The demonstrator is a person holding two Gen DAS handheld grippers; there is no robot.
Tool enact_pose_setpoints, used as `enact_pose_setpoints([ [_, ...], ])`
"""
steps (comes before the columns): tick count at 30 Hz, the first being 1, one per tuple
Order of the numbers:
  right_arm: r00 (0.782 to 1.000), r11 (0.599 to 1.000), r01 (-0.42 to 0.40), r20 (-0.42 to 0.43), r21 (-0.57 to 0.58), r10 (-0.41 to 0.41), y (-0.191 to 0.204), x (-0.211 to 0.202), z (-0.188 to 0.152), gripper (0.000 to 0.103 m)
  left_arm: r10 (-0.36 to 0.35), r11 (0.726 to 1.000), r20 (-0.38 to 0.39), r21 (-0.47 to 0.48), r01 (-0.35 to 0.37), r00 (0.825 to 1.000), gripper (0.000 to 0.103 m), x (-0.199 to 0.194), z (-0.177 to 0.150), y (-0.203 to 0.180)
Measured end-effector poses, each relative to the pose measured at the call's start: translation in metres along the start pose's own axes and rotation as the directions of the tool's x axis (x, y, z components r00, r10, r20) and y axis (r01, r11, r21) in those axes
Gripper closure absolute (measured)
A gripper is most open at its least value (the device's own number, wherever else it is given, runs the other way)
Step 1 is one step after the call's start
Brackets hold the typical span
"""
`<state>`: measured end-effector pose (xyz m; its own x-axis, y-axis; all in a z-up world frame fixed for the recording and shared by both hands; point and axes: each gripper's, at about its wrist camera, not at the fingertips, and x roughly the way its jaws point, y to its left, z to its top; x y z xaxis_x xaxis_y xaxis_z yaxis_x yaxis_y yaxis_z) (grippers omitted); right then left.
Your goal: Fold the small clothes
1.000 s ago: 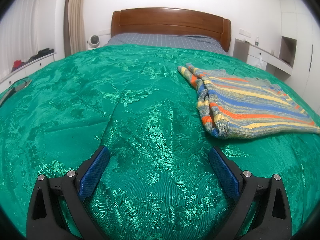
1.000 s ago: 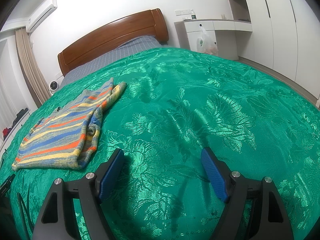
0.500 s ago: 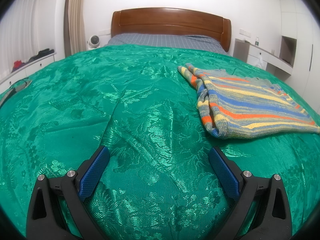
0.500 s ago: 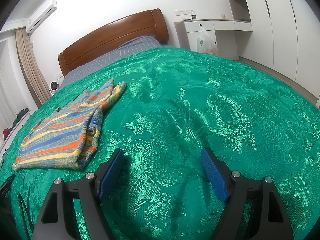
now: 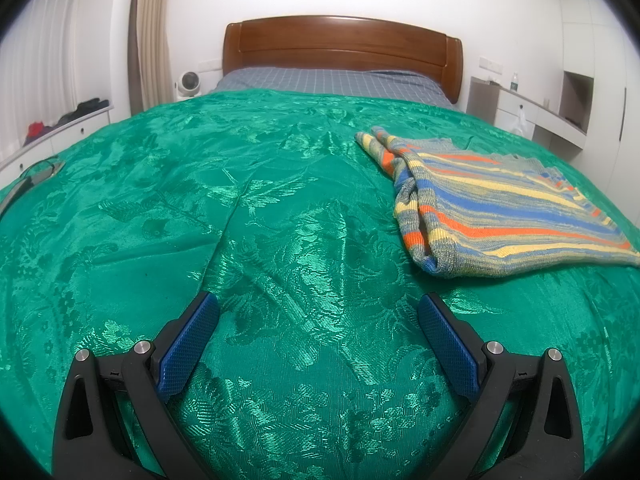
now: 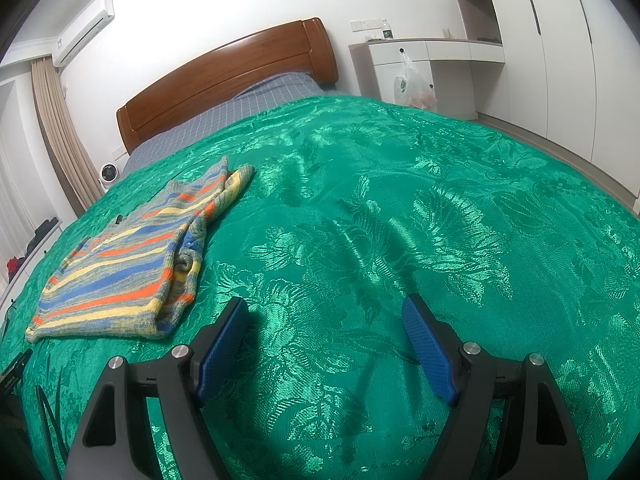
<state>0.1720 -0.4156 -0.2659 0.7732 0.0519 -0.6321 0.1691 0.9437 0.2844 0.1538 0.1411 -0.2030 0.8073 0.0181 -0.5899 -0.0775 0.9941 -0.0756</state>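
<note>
Left wrist view: the left tongs hang spread wide over the green bedspread near the foot edge of the bed, nothing between the blue pads. To their right, well ahead and apart from them, lies the striped sweater, folded flat, its sleeves reaching toward the wooden headboard. Further right stands a white desk.

Right wrist view: the striped sweater lies toward the left side of the bed, near the tip of the left finger but not touching it. The right tongs are likewise wide apart and hold nothing, over bare bedspread. A plastic bag hangs on the white desk beyond the right edge of the bed.
</note>
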Motion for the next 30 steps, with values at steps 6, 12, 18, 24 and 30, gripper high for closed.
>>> enact_pose_setpoints([
  [6,1.0,1.0,0.0,0.0,0.0,0.0,0.0,0.0,0.0,0.024,0.001,1.0,0.0,0.0,-0.001,1.0,0.003,0.0,0.0,0.0],
  [12,1.0,1.0,0.002,-0.001,-0.001,-0.002,0.001,0.001,0.0,0.024,0.018,1.0,-0.01,0.006,-0.018,1.0,0.002,0.0,0.002,0.0],
  [18,0.998,1.0,0.0,-0.063,-0.018,-0.001,0.007,0.001,0.007,0.019,-0.01,0.994,-0.124,0.11,0.024,0.992,0.003,-0.027,0.022,-0.027],
  [24,0.974,0.988,-0.15,-0.166,0.027,0.152,0.008,-0.019,0.033,0.019,-0.261,0.903,-0.14,0.316,0.293,0.955,0.003,-0.04,0.053,-0.135],
  [30,0.933,0.959,-0.284,-0.227,0.011,0.279,0.008,-0.024,0.074,0.019,-0.33,0.748,-0.346,0.472,0.467,0.878,0.019,0.014,0.048,-0.278],
])
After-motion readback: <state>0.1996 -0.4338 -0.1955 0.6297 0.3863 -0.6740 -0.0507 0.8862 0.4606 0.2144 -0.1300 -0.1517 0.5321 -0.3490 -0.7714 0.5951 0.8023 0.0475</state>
